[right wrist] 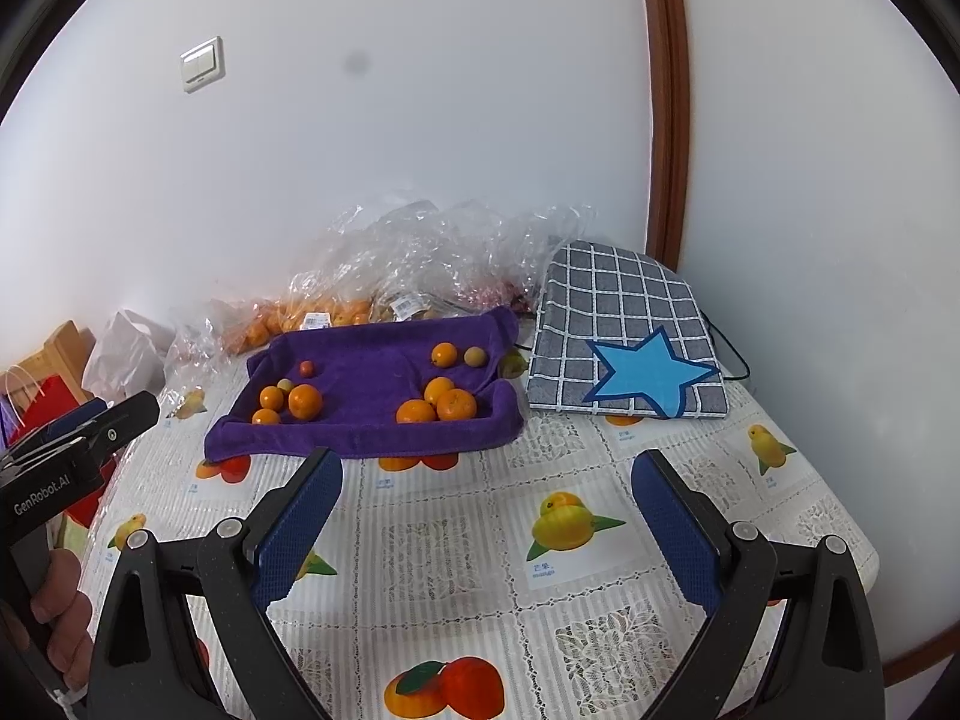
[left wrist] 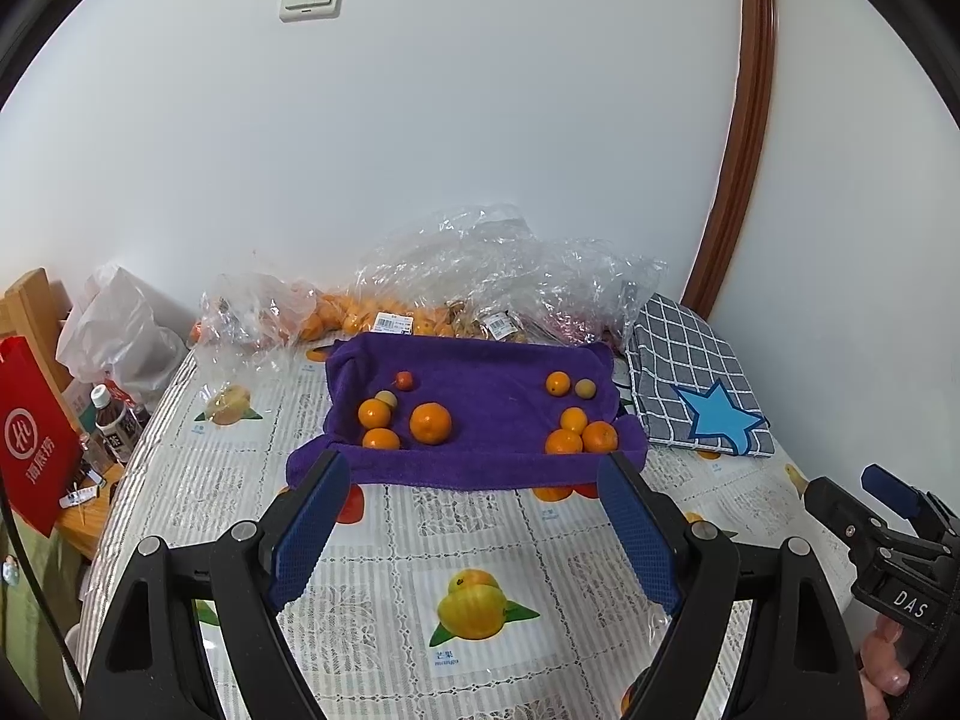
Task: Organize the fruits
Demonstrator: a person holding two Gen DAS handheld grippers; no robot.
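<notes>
A purple towel [left wrist: 480, 414] [right wrist: 372, 396] lies on the table with two clusters of fruit. The left cluster has oranges [left wrist: 430, 423] [right wrist: 305, 401], a small red fruit [left wrist: 404, 380] and a pale one. The right cluster has oranges [left wrist: 599, 437] [right wrist: 456, 404] and a pale round fruit [left wrist: 585, 388] [right wrist: 474, 356]. My left gripper [left wrist: 474, 468] is open and empty, short of the towel's near edge. My right gripper [right wrist: 486, 468] is open and empty, over the tablecloth in front of the towel. Each gripper shows at the side of the other's view.
Clear plastic bags [left wrist: 480, 276] with more oranges lie behind the towel against the wall. A grey checked cloth [left wrist: 690, 378] [right wrist: 624, 324] with a blue star lies right of the towel. Bottles [left wrist: 114, 420] and a red bag [left wrist: 30, 438] stand off the table's left edge.
</notes>
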